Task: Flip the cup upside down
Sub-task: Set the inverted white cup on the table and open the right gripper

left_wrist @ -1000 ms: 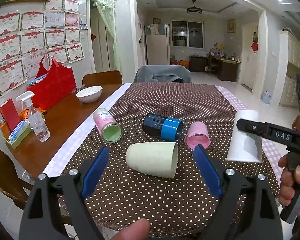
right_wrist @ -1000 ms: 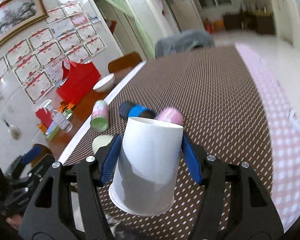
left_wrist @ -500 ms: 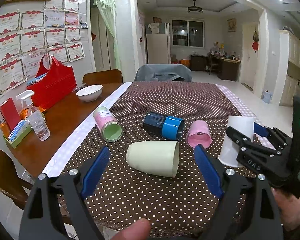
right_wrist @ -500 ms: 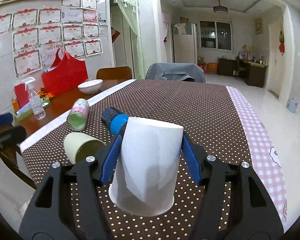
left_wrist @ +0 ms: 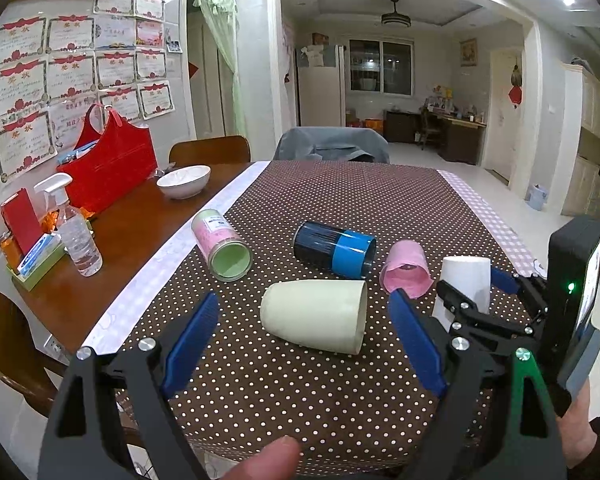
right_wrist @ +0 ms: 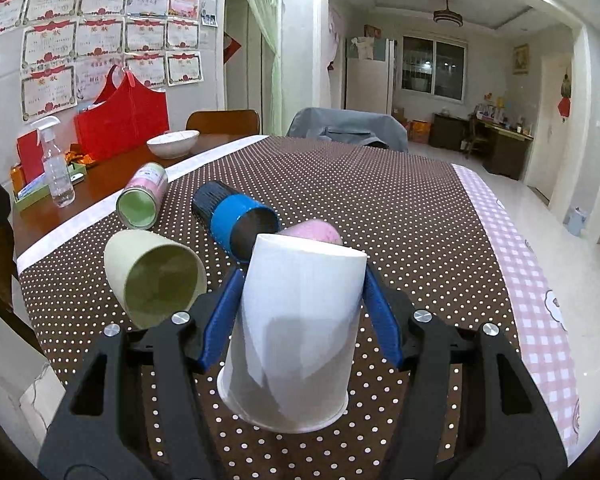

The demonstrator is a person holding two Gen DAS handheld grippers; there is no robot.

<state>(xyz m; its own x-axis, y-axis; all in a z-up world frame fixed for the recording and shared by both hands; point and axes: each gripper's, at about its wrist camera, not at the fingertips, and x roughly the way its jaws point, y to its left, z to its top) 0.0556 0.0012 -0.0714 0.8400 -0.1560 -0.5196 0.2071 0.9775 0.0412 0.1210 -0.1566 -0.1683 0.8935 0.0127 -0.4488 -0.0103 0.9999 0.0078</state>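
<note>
Our left gripper (left_wrist: 300, 340) hovers with jaws apart above the beige cup (left_wrist: 314, 318) lying sideways; our right gripper (right_wrist: 300, 308) has its jaws clamped on the white cup (right_wrist: 296, 332), inverted over the tabletop (right_wrist: 420, 220); we should lower it squarely, then release gently.

Support surface — wooden table (left_wrist: 112, 240) partly covered by a brown polka-dot tablecloth (left_wrist: 340, 200)

On the cloth, four cups are laid on their sides: a cream cup (left_wrist: 314, 316), a pink-and-green cup (left_wrist: 222, 244), a black-and-blue cup (left_wrist: 334, 250) and a pink cup (left_wrist: 406, 268); a white paper cup (right_wrist: 296, 328) is set mouth down. On the bare wood — a white bowl (left_wrist: 184, 181), a red bag (left_wrist: 108, 168), a spray bottle (left_wrist: 74, 232) and a green tray (left_wrist: 40, 266) are placed.
</note>
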